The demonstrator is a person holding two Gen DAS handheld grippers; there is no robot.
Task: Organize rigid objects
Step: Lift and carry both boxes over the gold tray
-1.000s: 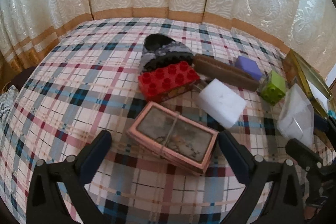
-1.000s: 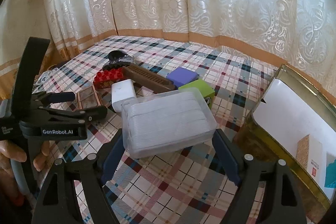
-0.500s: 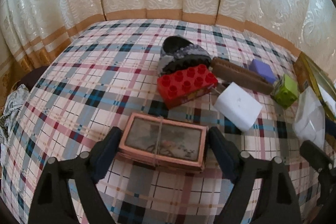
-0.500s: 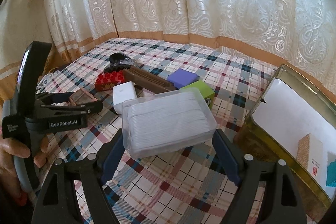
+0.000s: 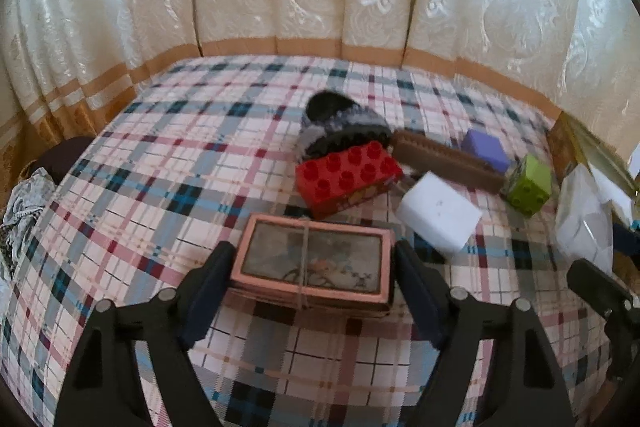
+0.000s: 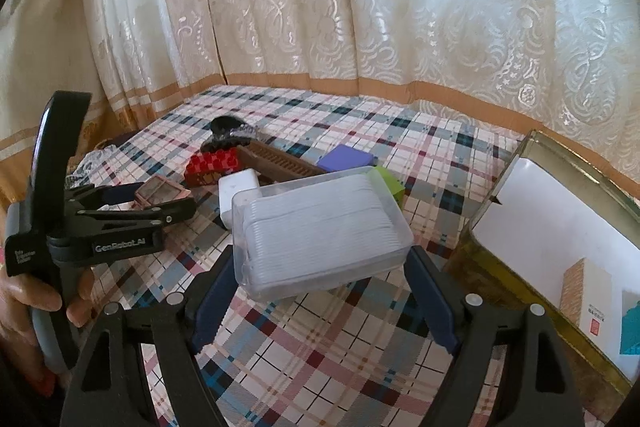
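Observation:
A pink-framed flat box (image 5: 312, 263) tied with string lies on the plaid cloth (image 5: 140, 187). My left gripper (image 5: 312, 255) straddles it. Its jaws are closing and the pads touch the box's two short ends. The right wrist view shows the same grip, left gripper (image 6: 160, 197) around the box (image 6: 158, 191), held by a hand (image 6: 24, 299). My right gripper (image 6: 320, 253) is shut on a clear plastic box (image 6: 320, 227) of white sheets, held above the cloth. That box (image 5: 584, 227) shows at the right edge of the left wrist view.
Beyond the pink box lie a red brick (image 5: 348, 175), a white block (image 5: 438, 213), a long brown comb-like piece (image 5: 444, 157), a purple block (image 5: 486, 149), a green brick (image 5: 528, 185) and a dark knitted cap (image 5: 340, 123). An open gold tin (image 6: 500, 187) stands at right. Curtains ring the table.
My left gripper has come up to the pink-framed box and its fingers have drawn in from wide apart to the box's ends. The right gripper and its clear box have stayed put.

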